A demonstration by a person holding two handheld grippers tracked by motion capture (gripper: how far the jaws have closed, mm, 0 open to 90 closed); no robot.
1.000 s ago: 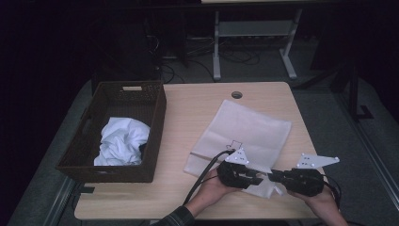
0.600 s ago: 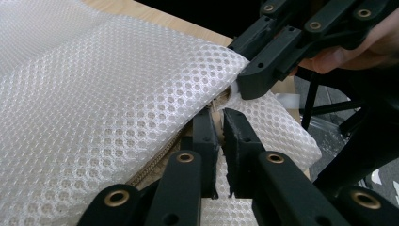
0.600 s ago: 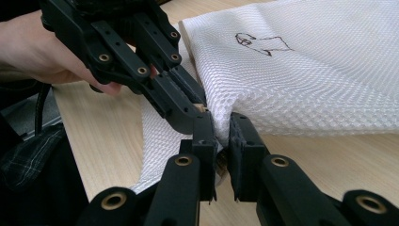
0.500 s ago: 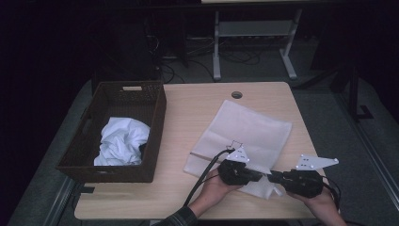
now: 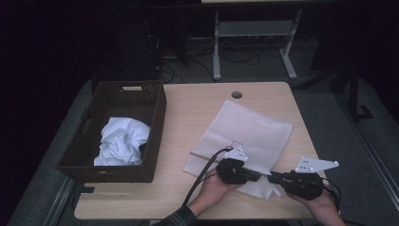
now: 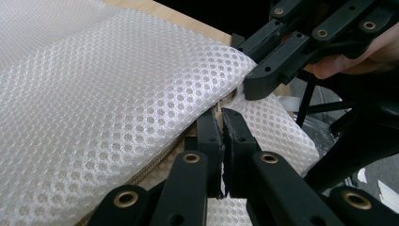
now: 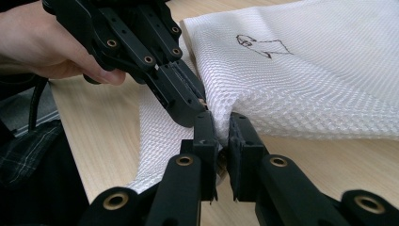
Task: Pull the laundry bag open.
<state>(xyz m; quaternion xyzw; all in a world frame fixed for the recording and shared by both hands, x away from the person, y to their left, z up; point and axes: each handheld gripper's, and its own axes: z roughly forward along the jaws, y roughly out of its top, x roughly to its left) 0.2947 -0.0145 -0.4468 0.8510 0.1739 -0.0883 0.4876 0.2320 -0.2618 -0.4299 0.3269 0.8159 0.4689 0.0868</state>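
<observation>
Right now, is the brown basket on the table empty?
No, the brown basket holds a crumpled white cloth in the high view.

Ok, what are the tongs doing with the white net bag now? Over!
Left tongs just closed on mesh bag by its zipper. Right tongs pinch the same corner. Basket off to the side, nothing blocking.

Dim overhead light falls on the pale table (image 5: 188, 108) in the high view, leaving the far room nearly black. Both gripper views are brighter and sharp on the white mesh bag (image 6: 117, 94), softening toward the near edges.
</observation>
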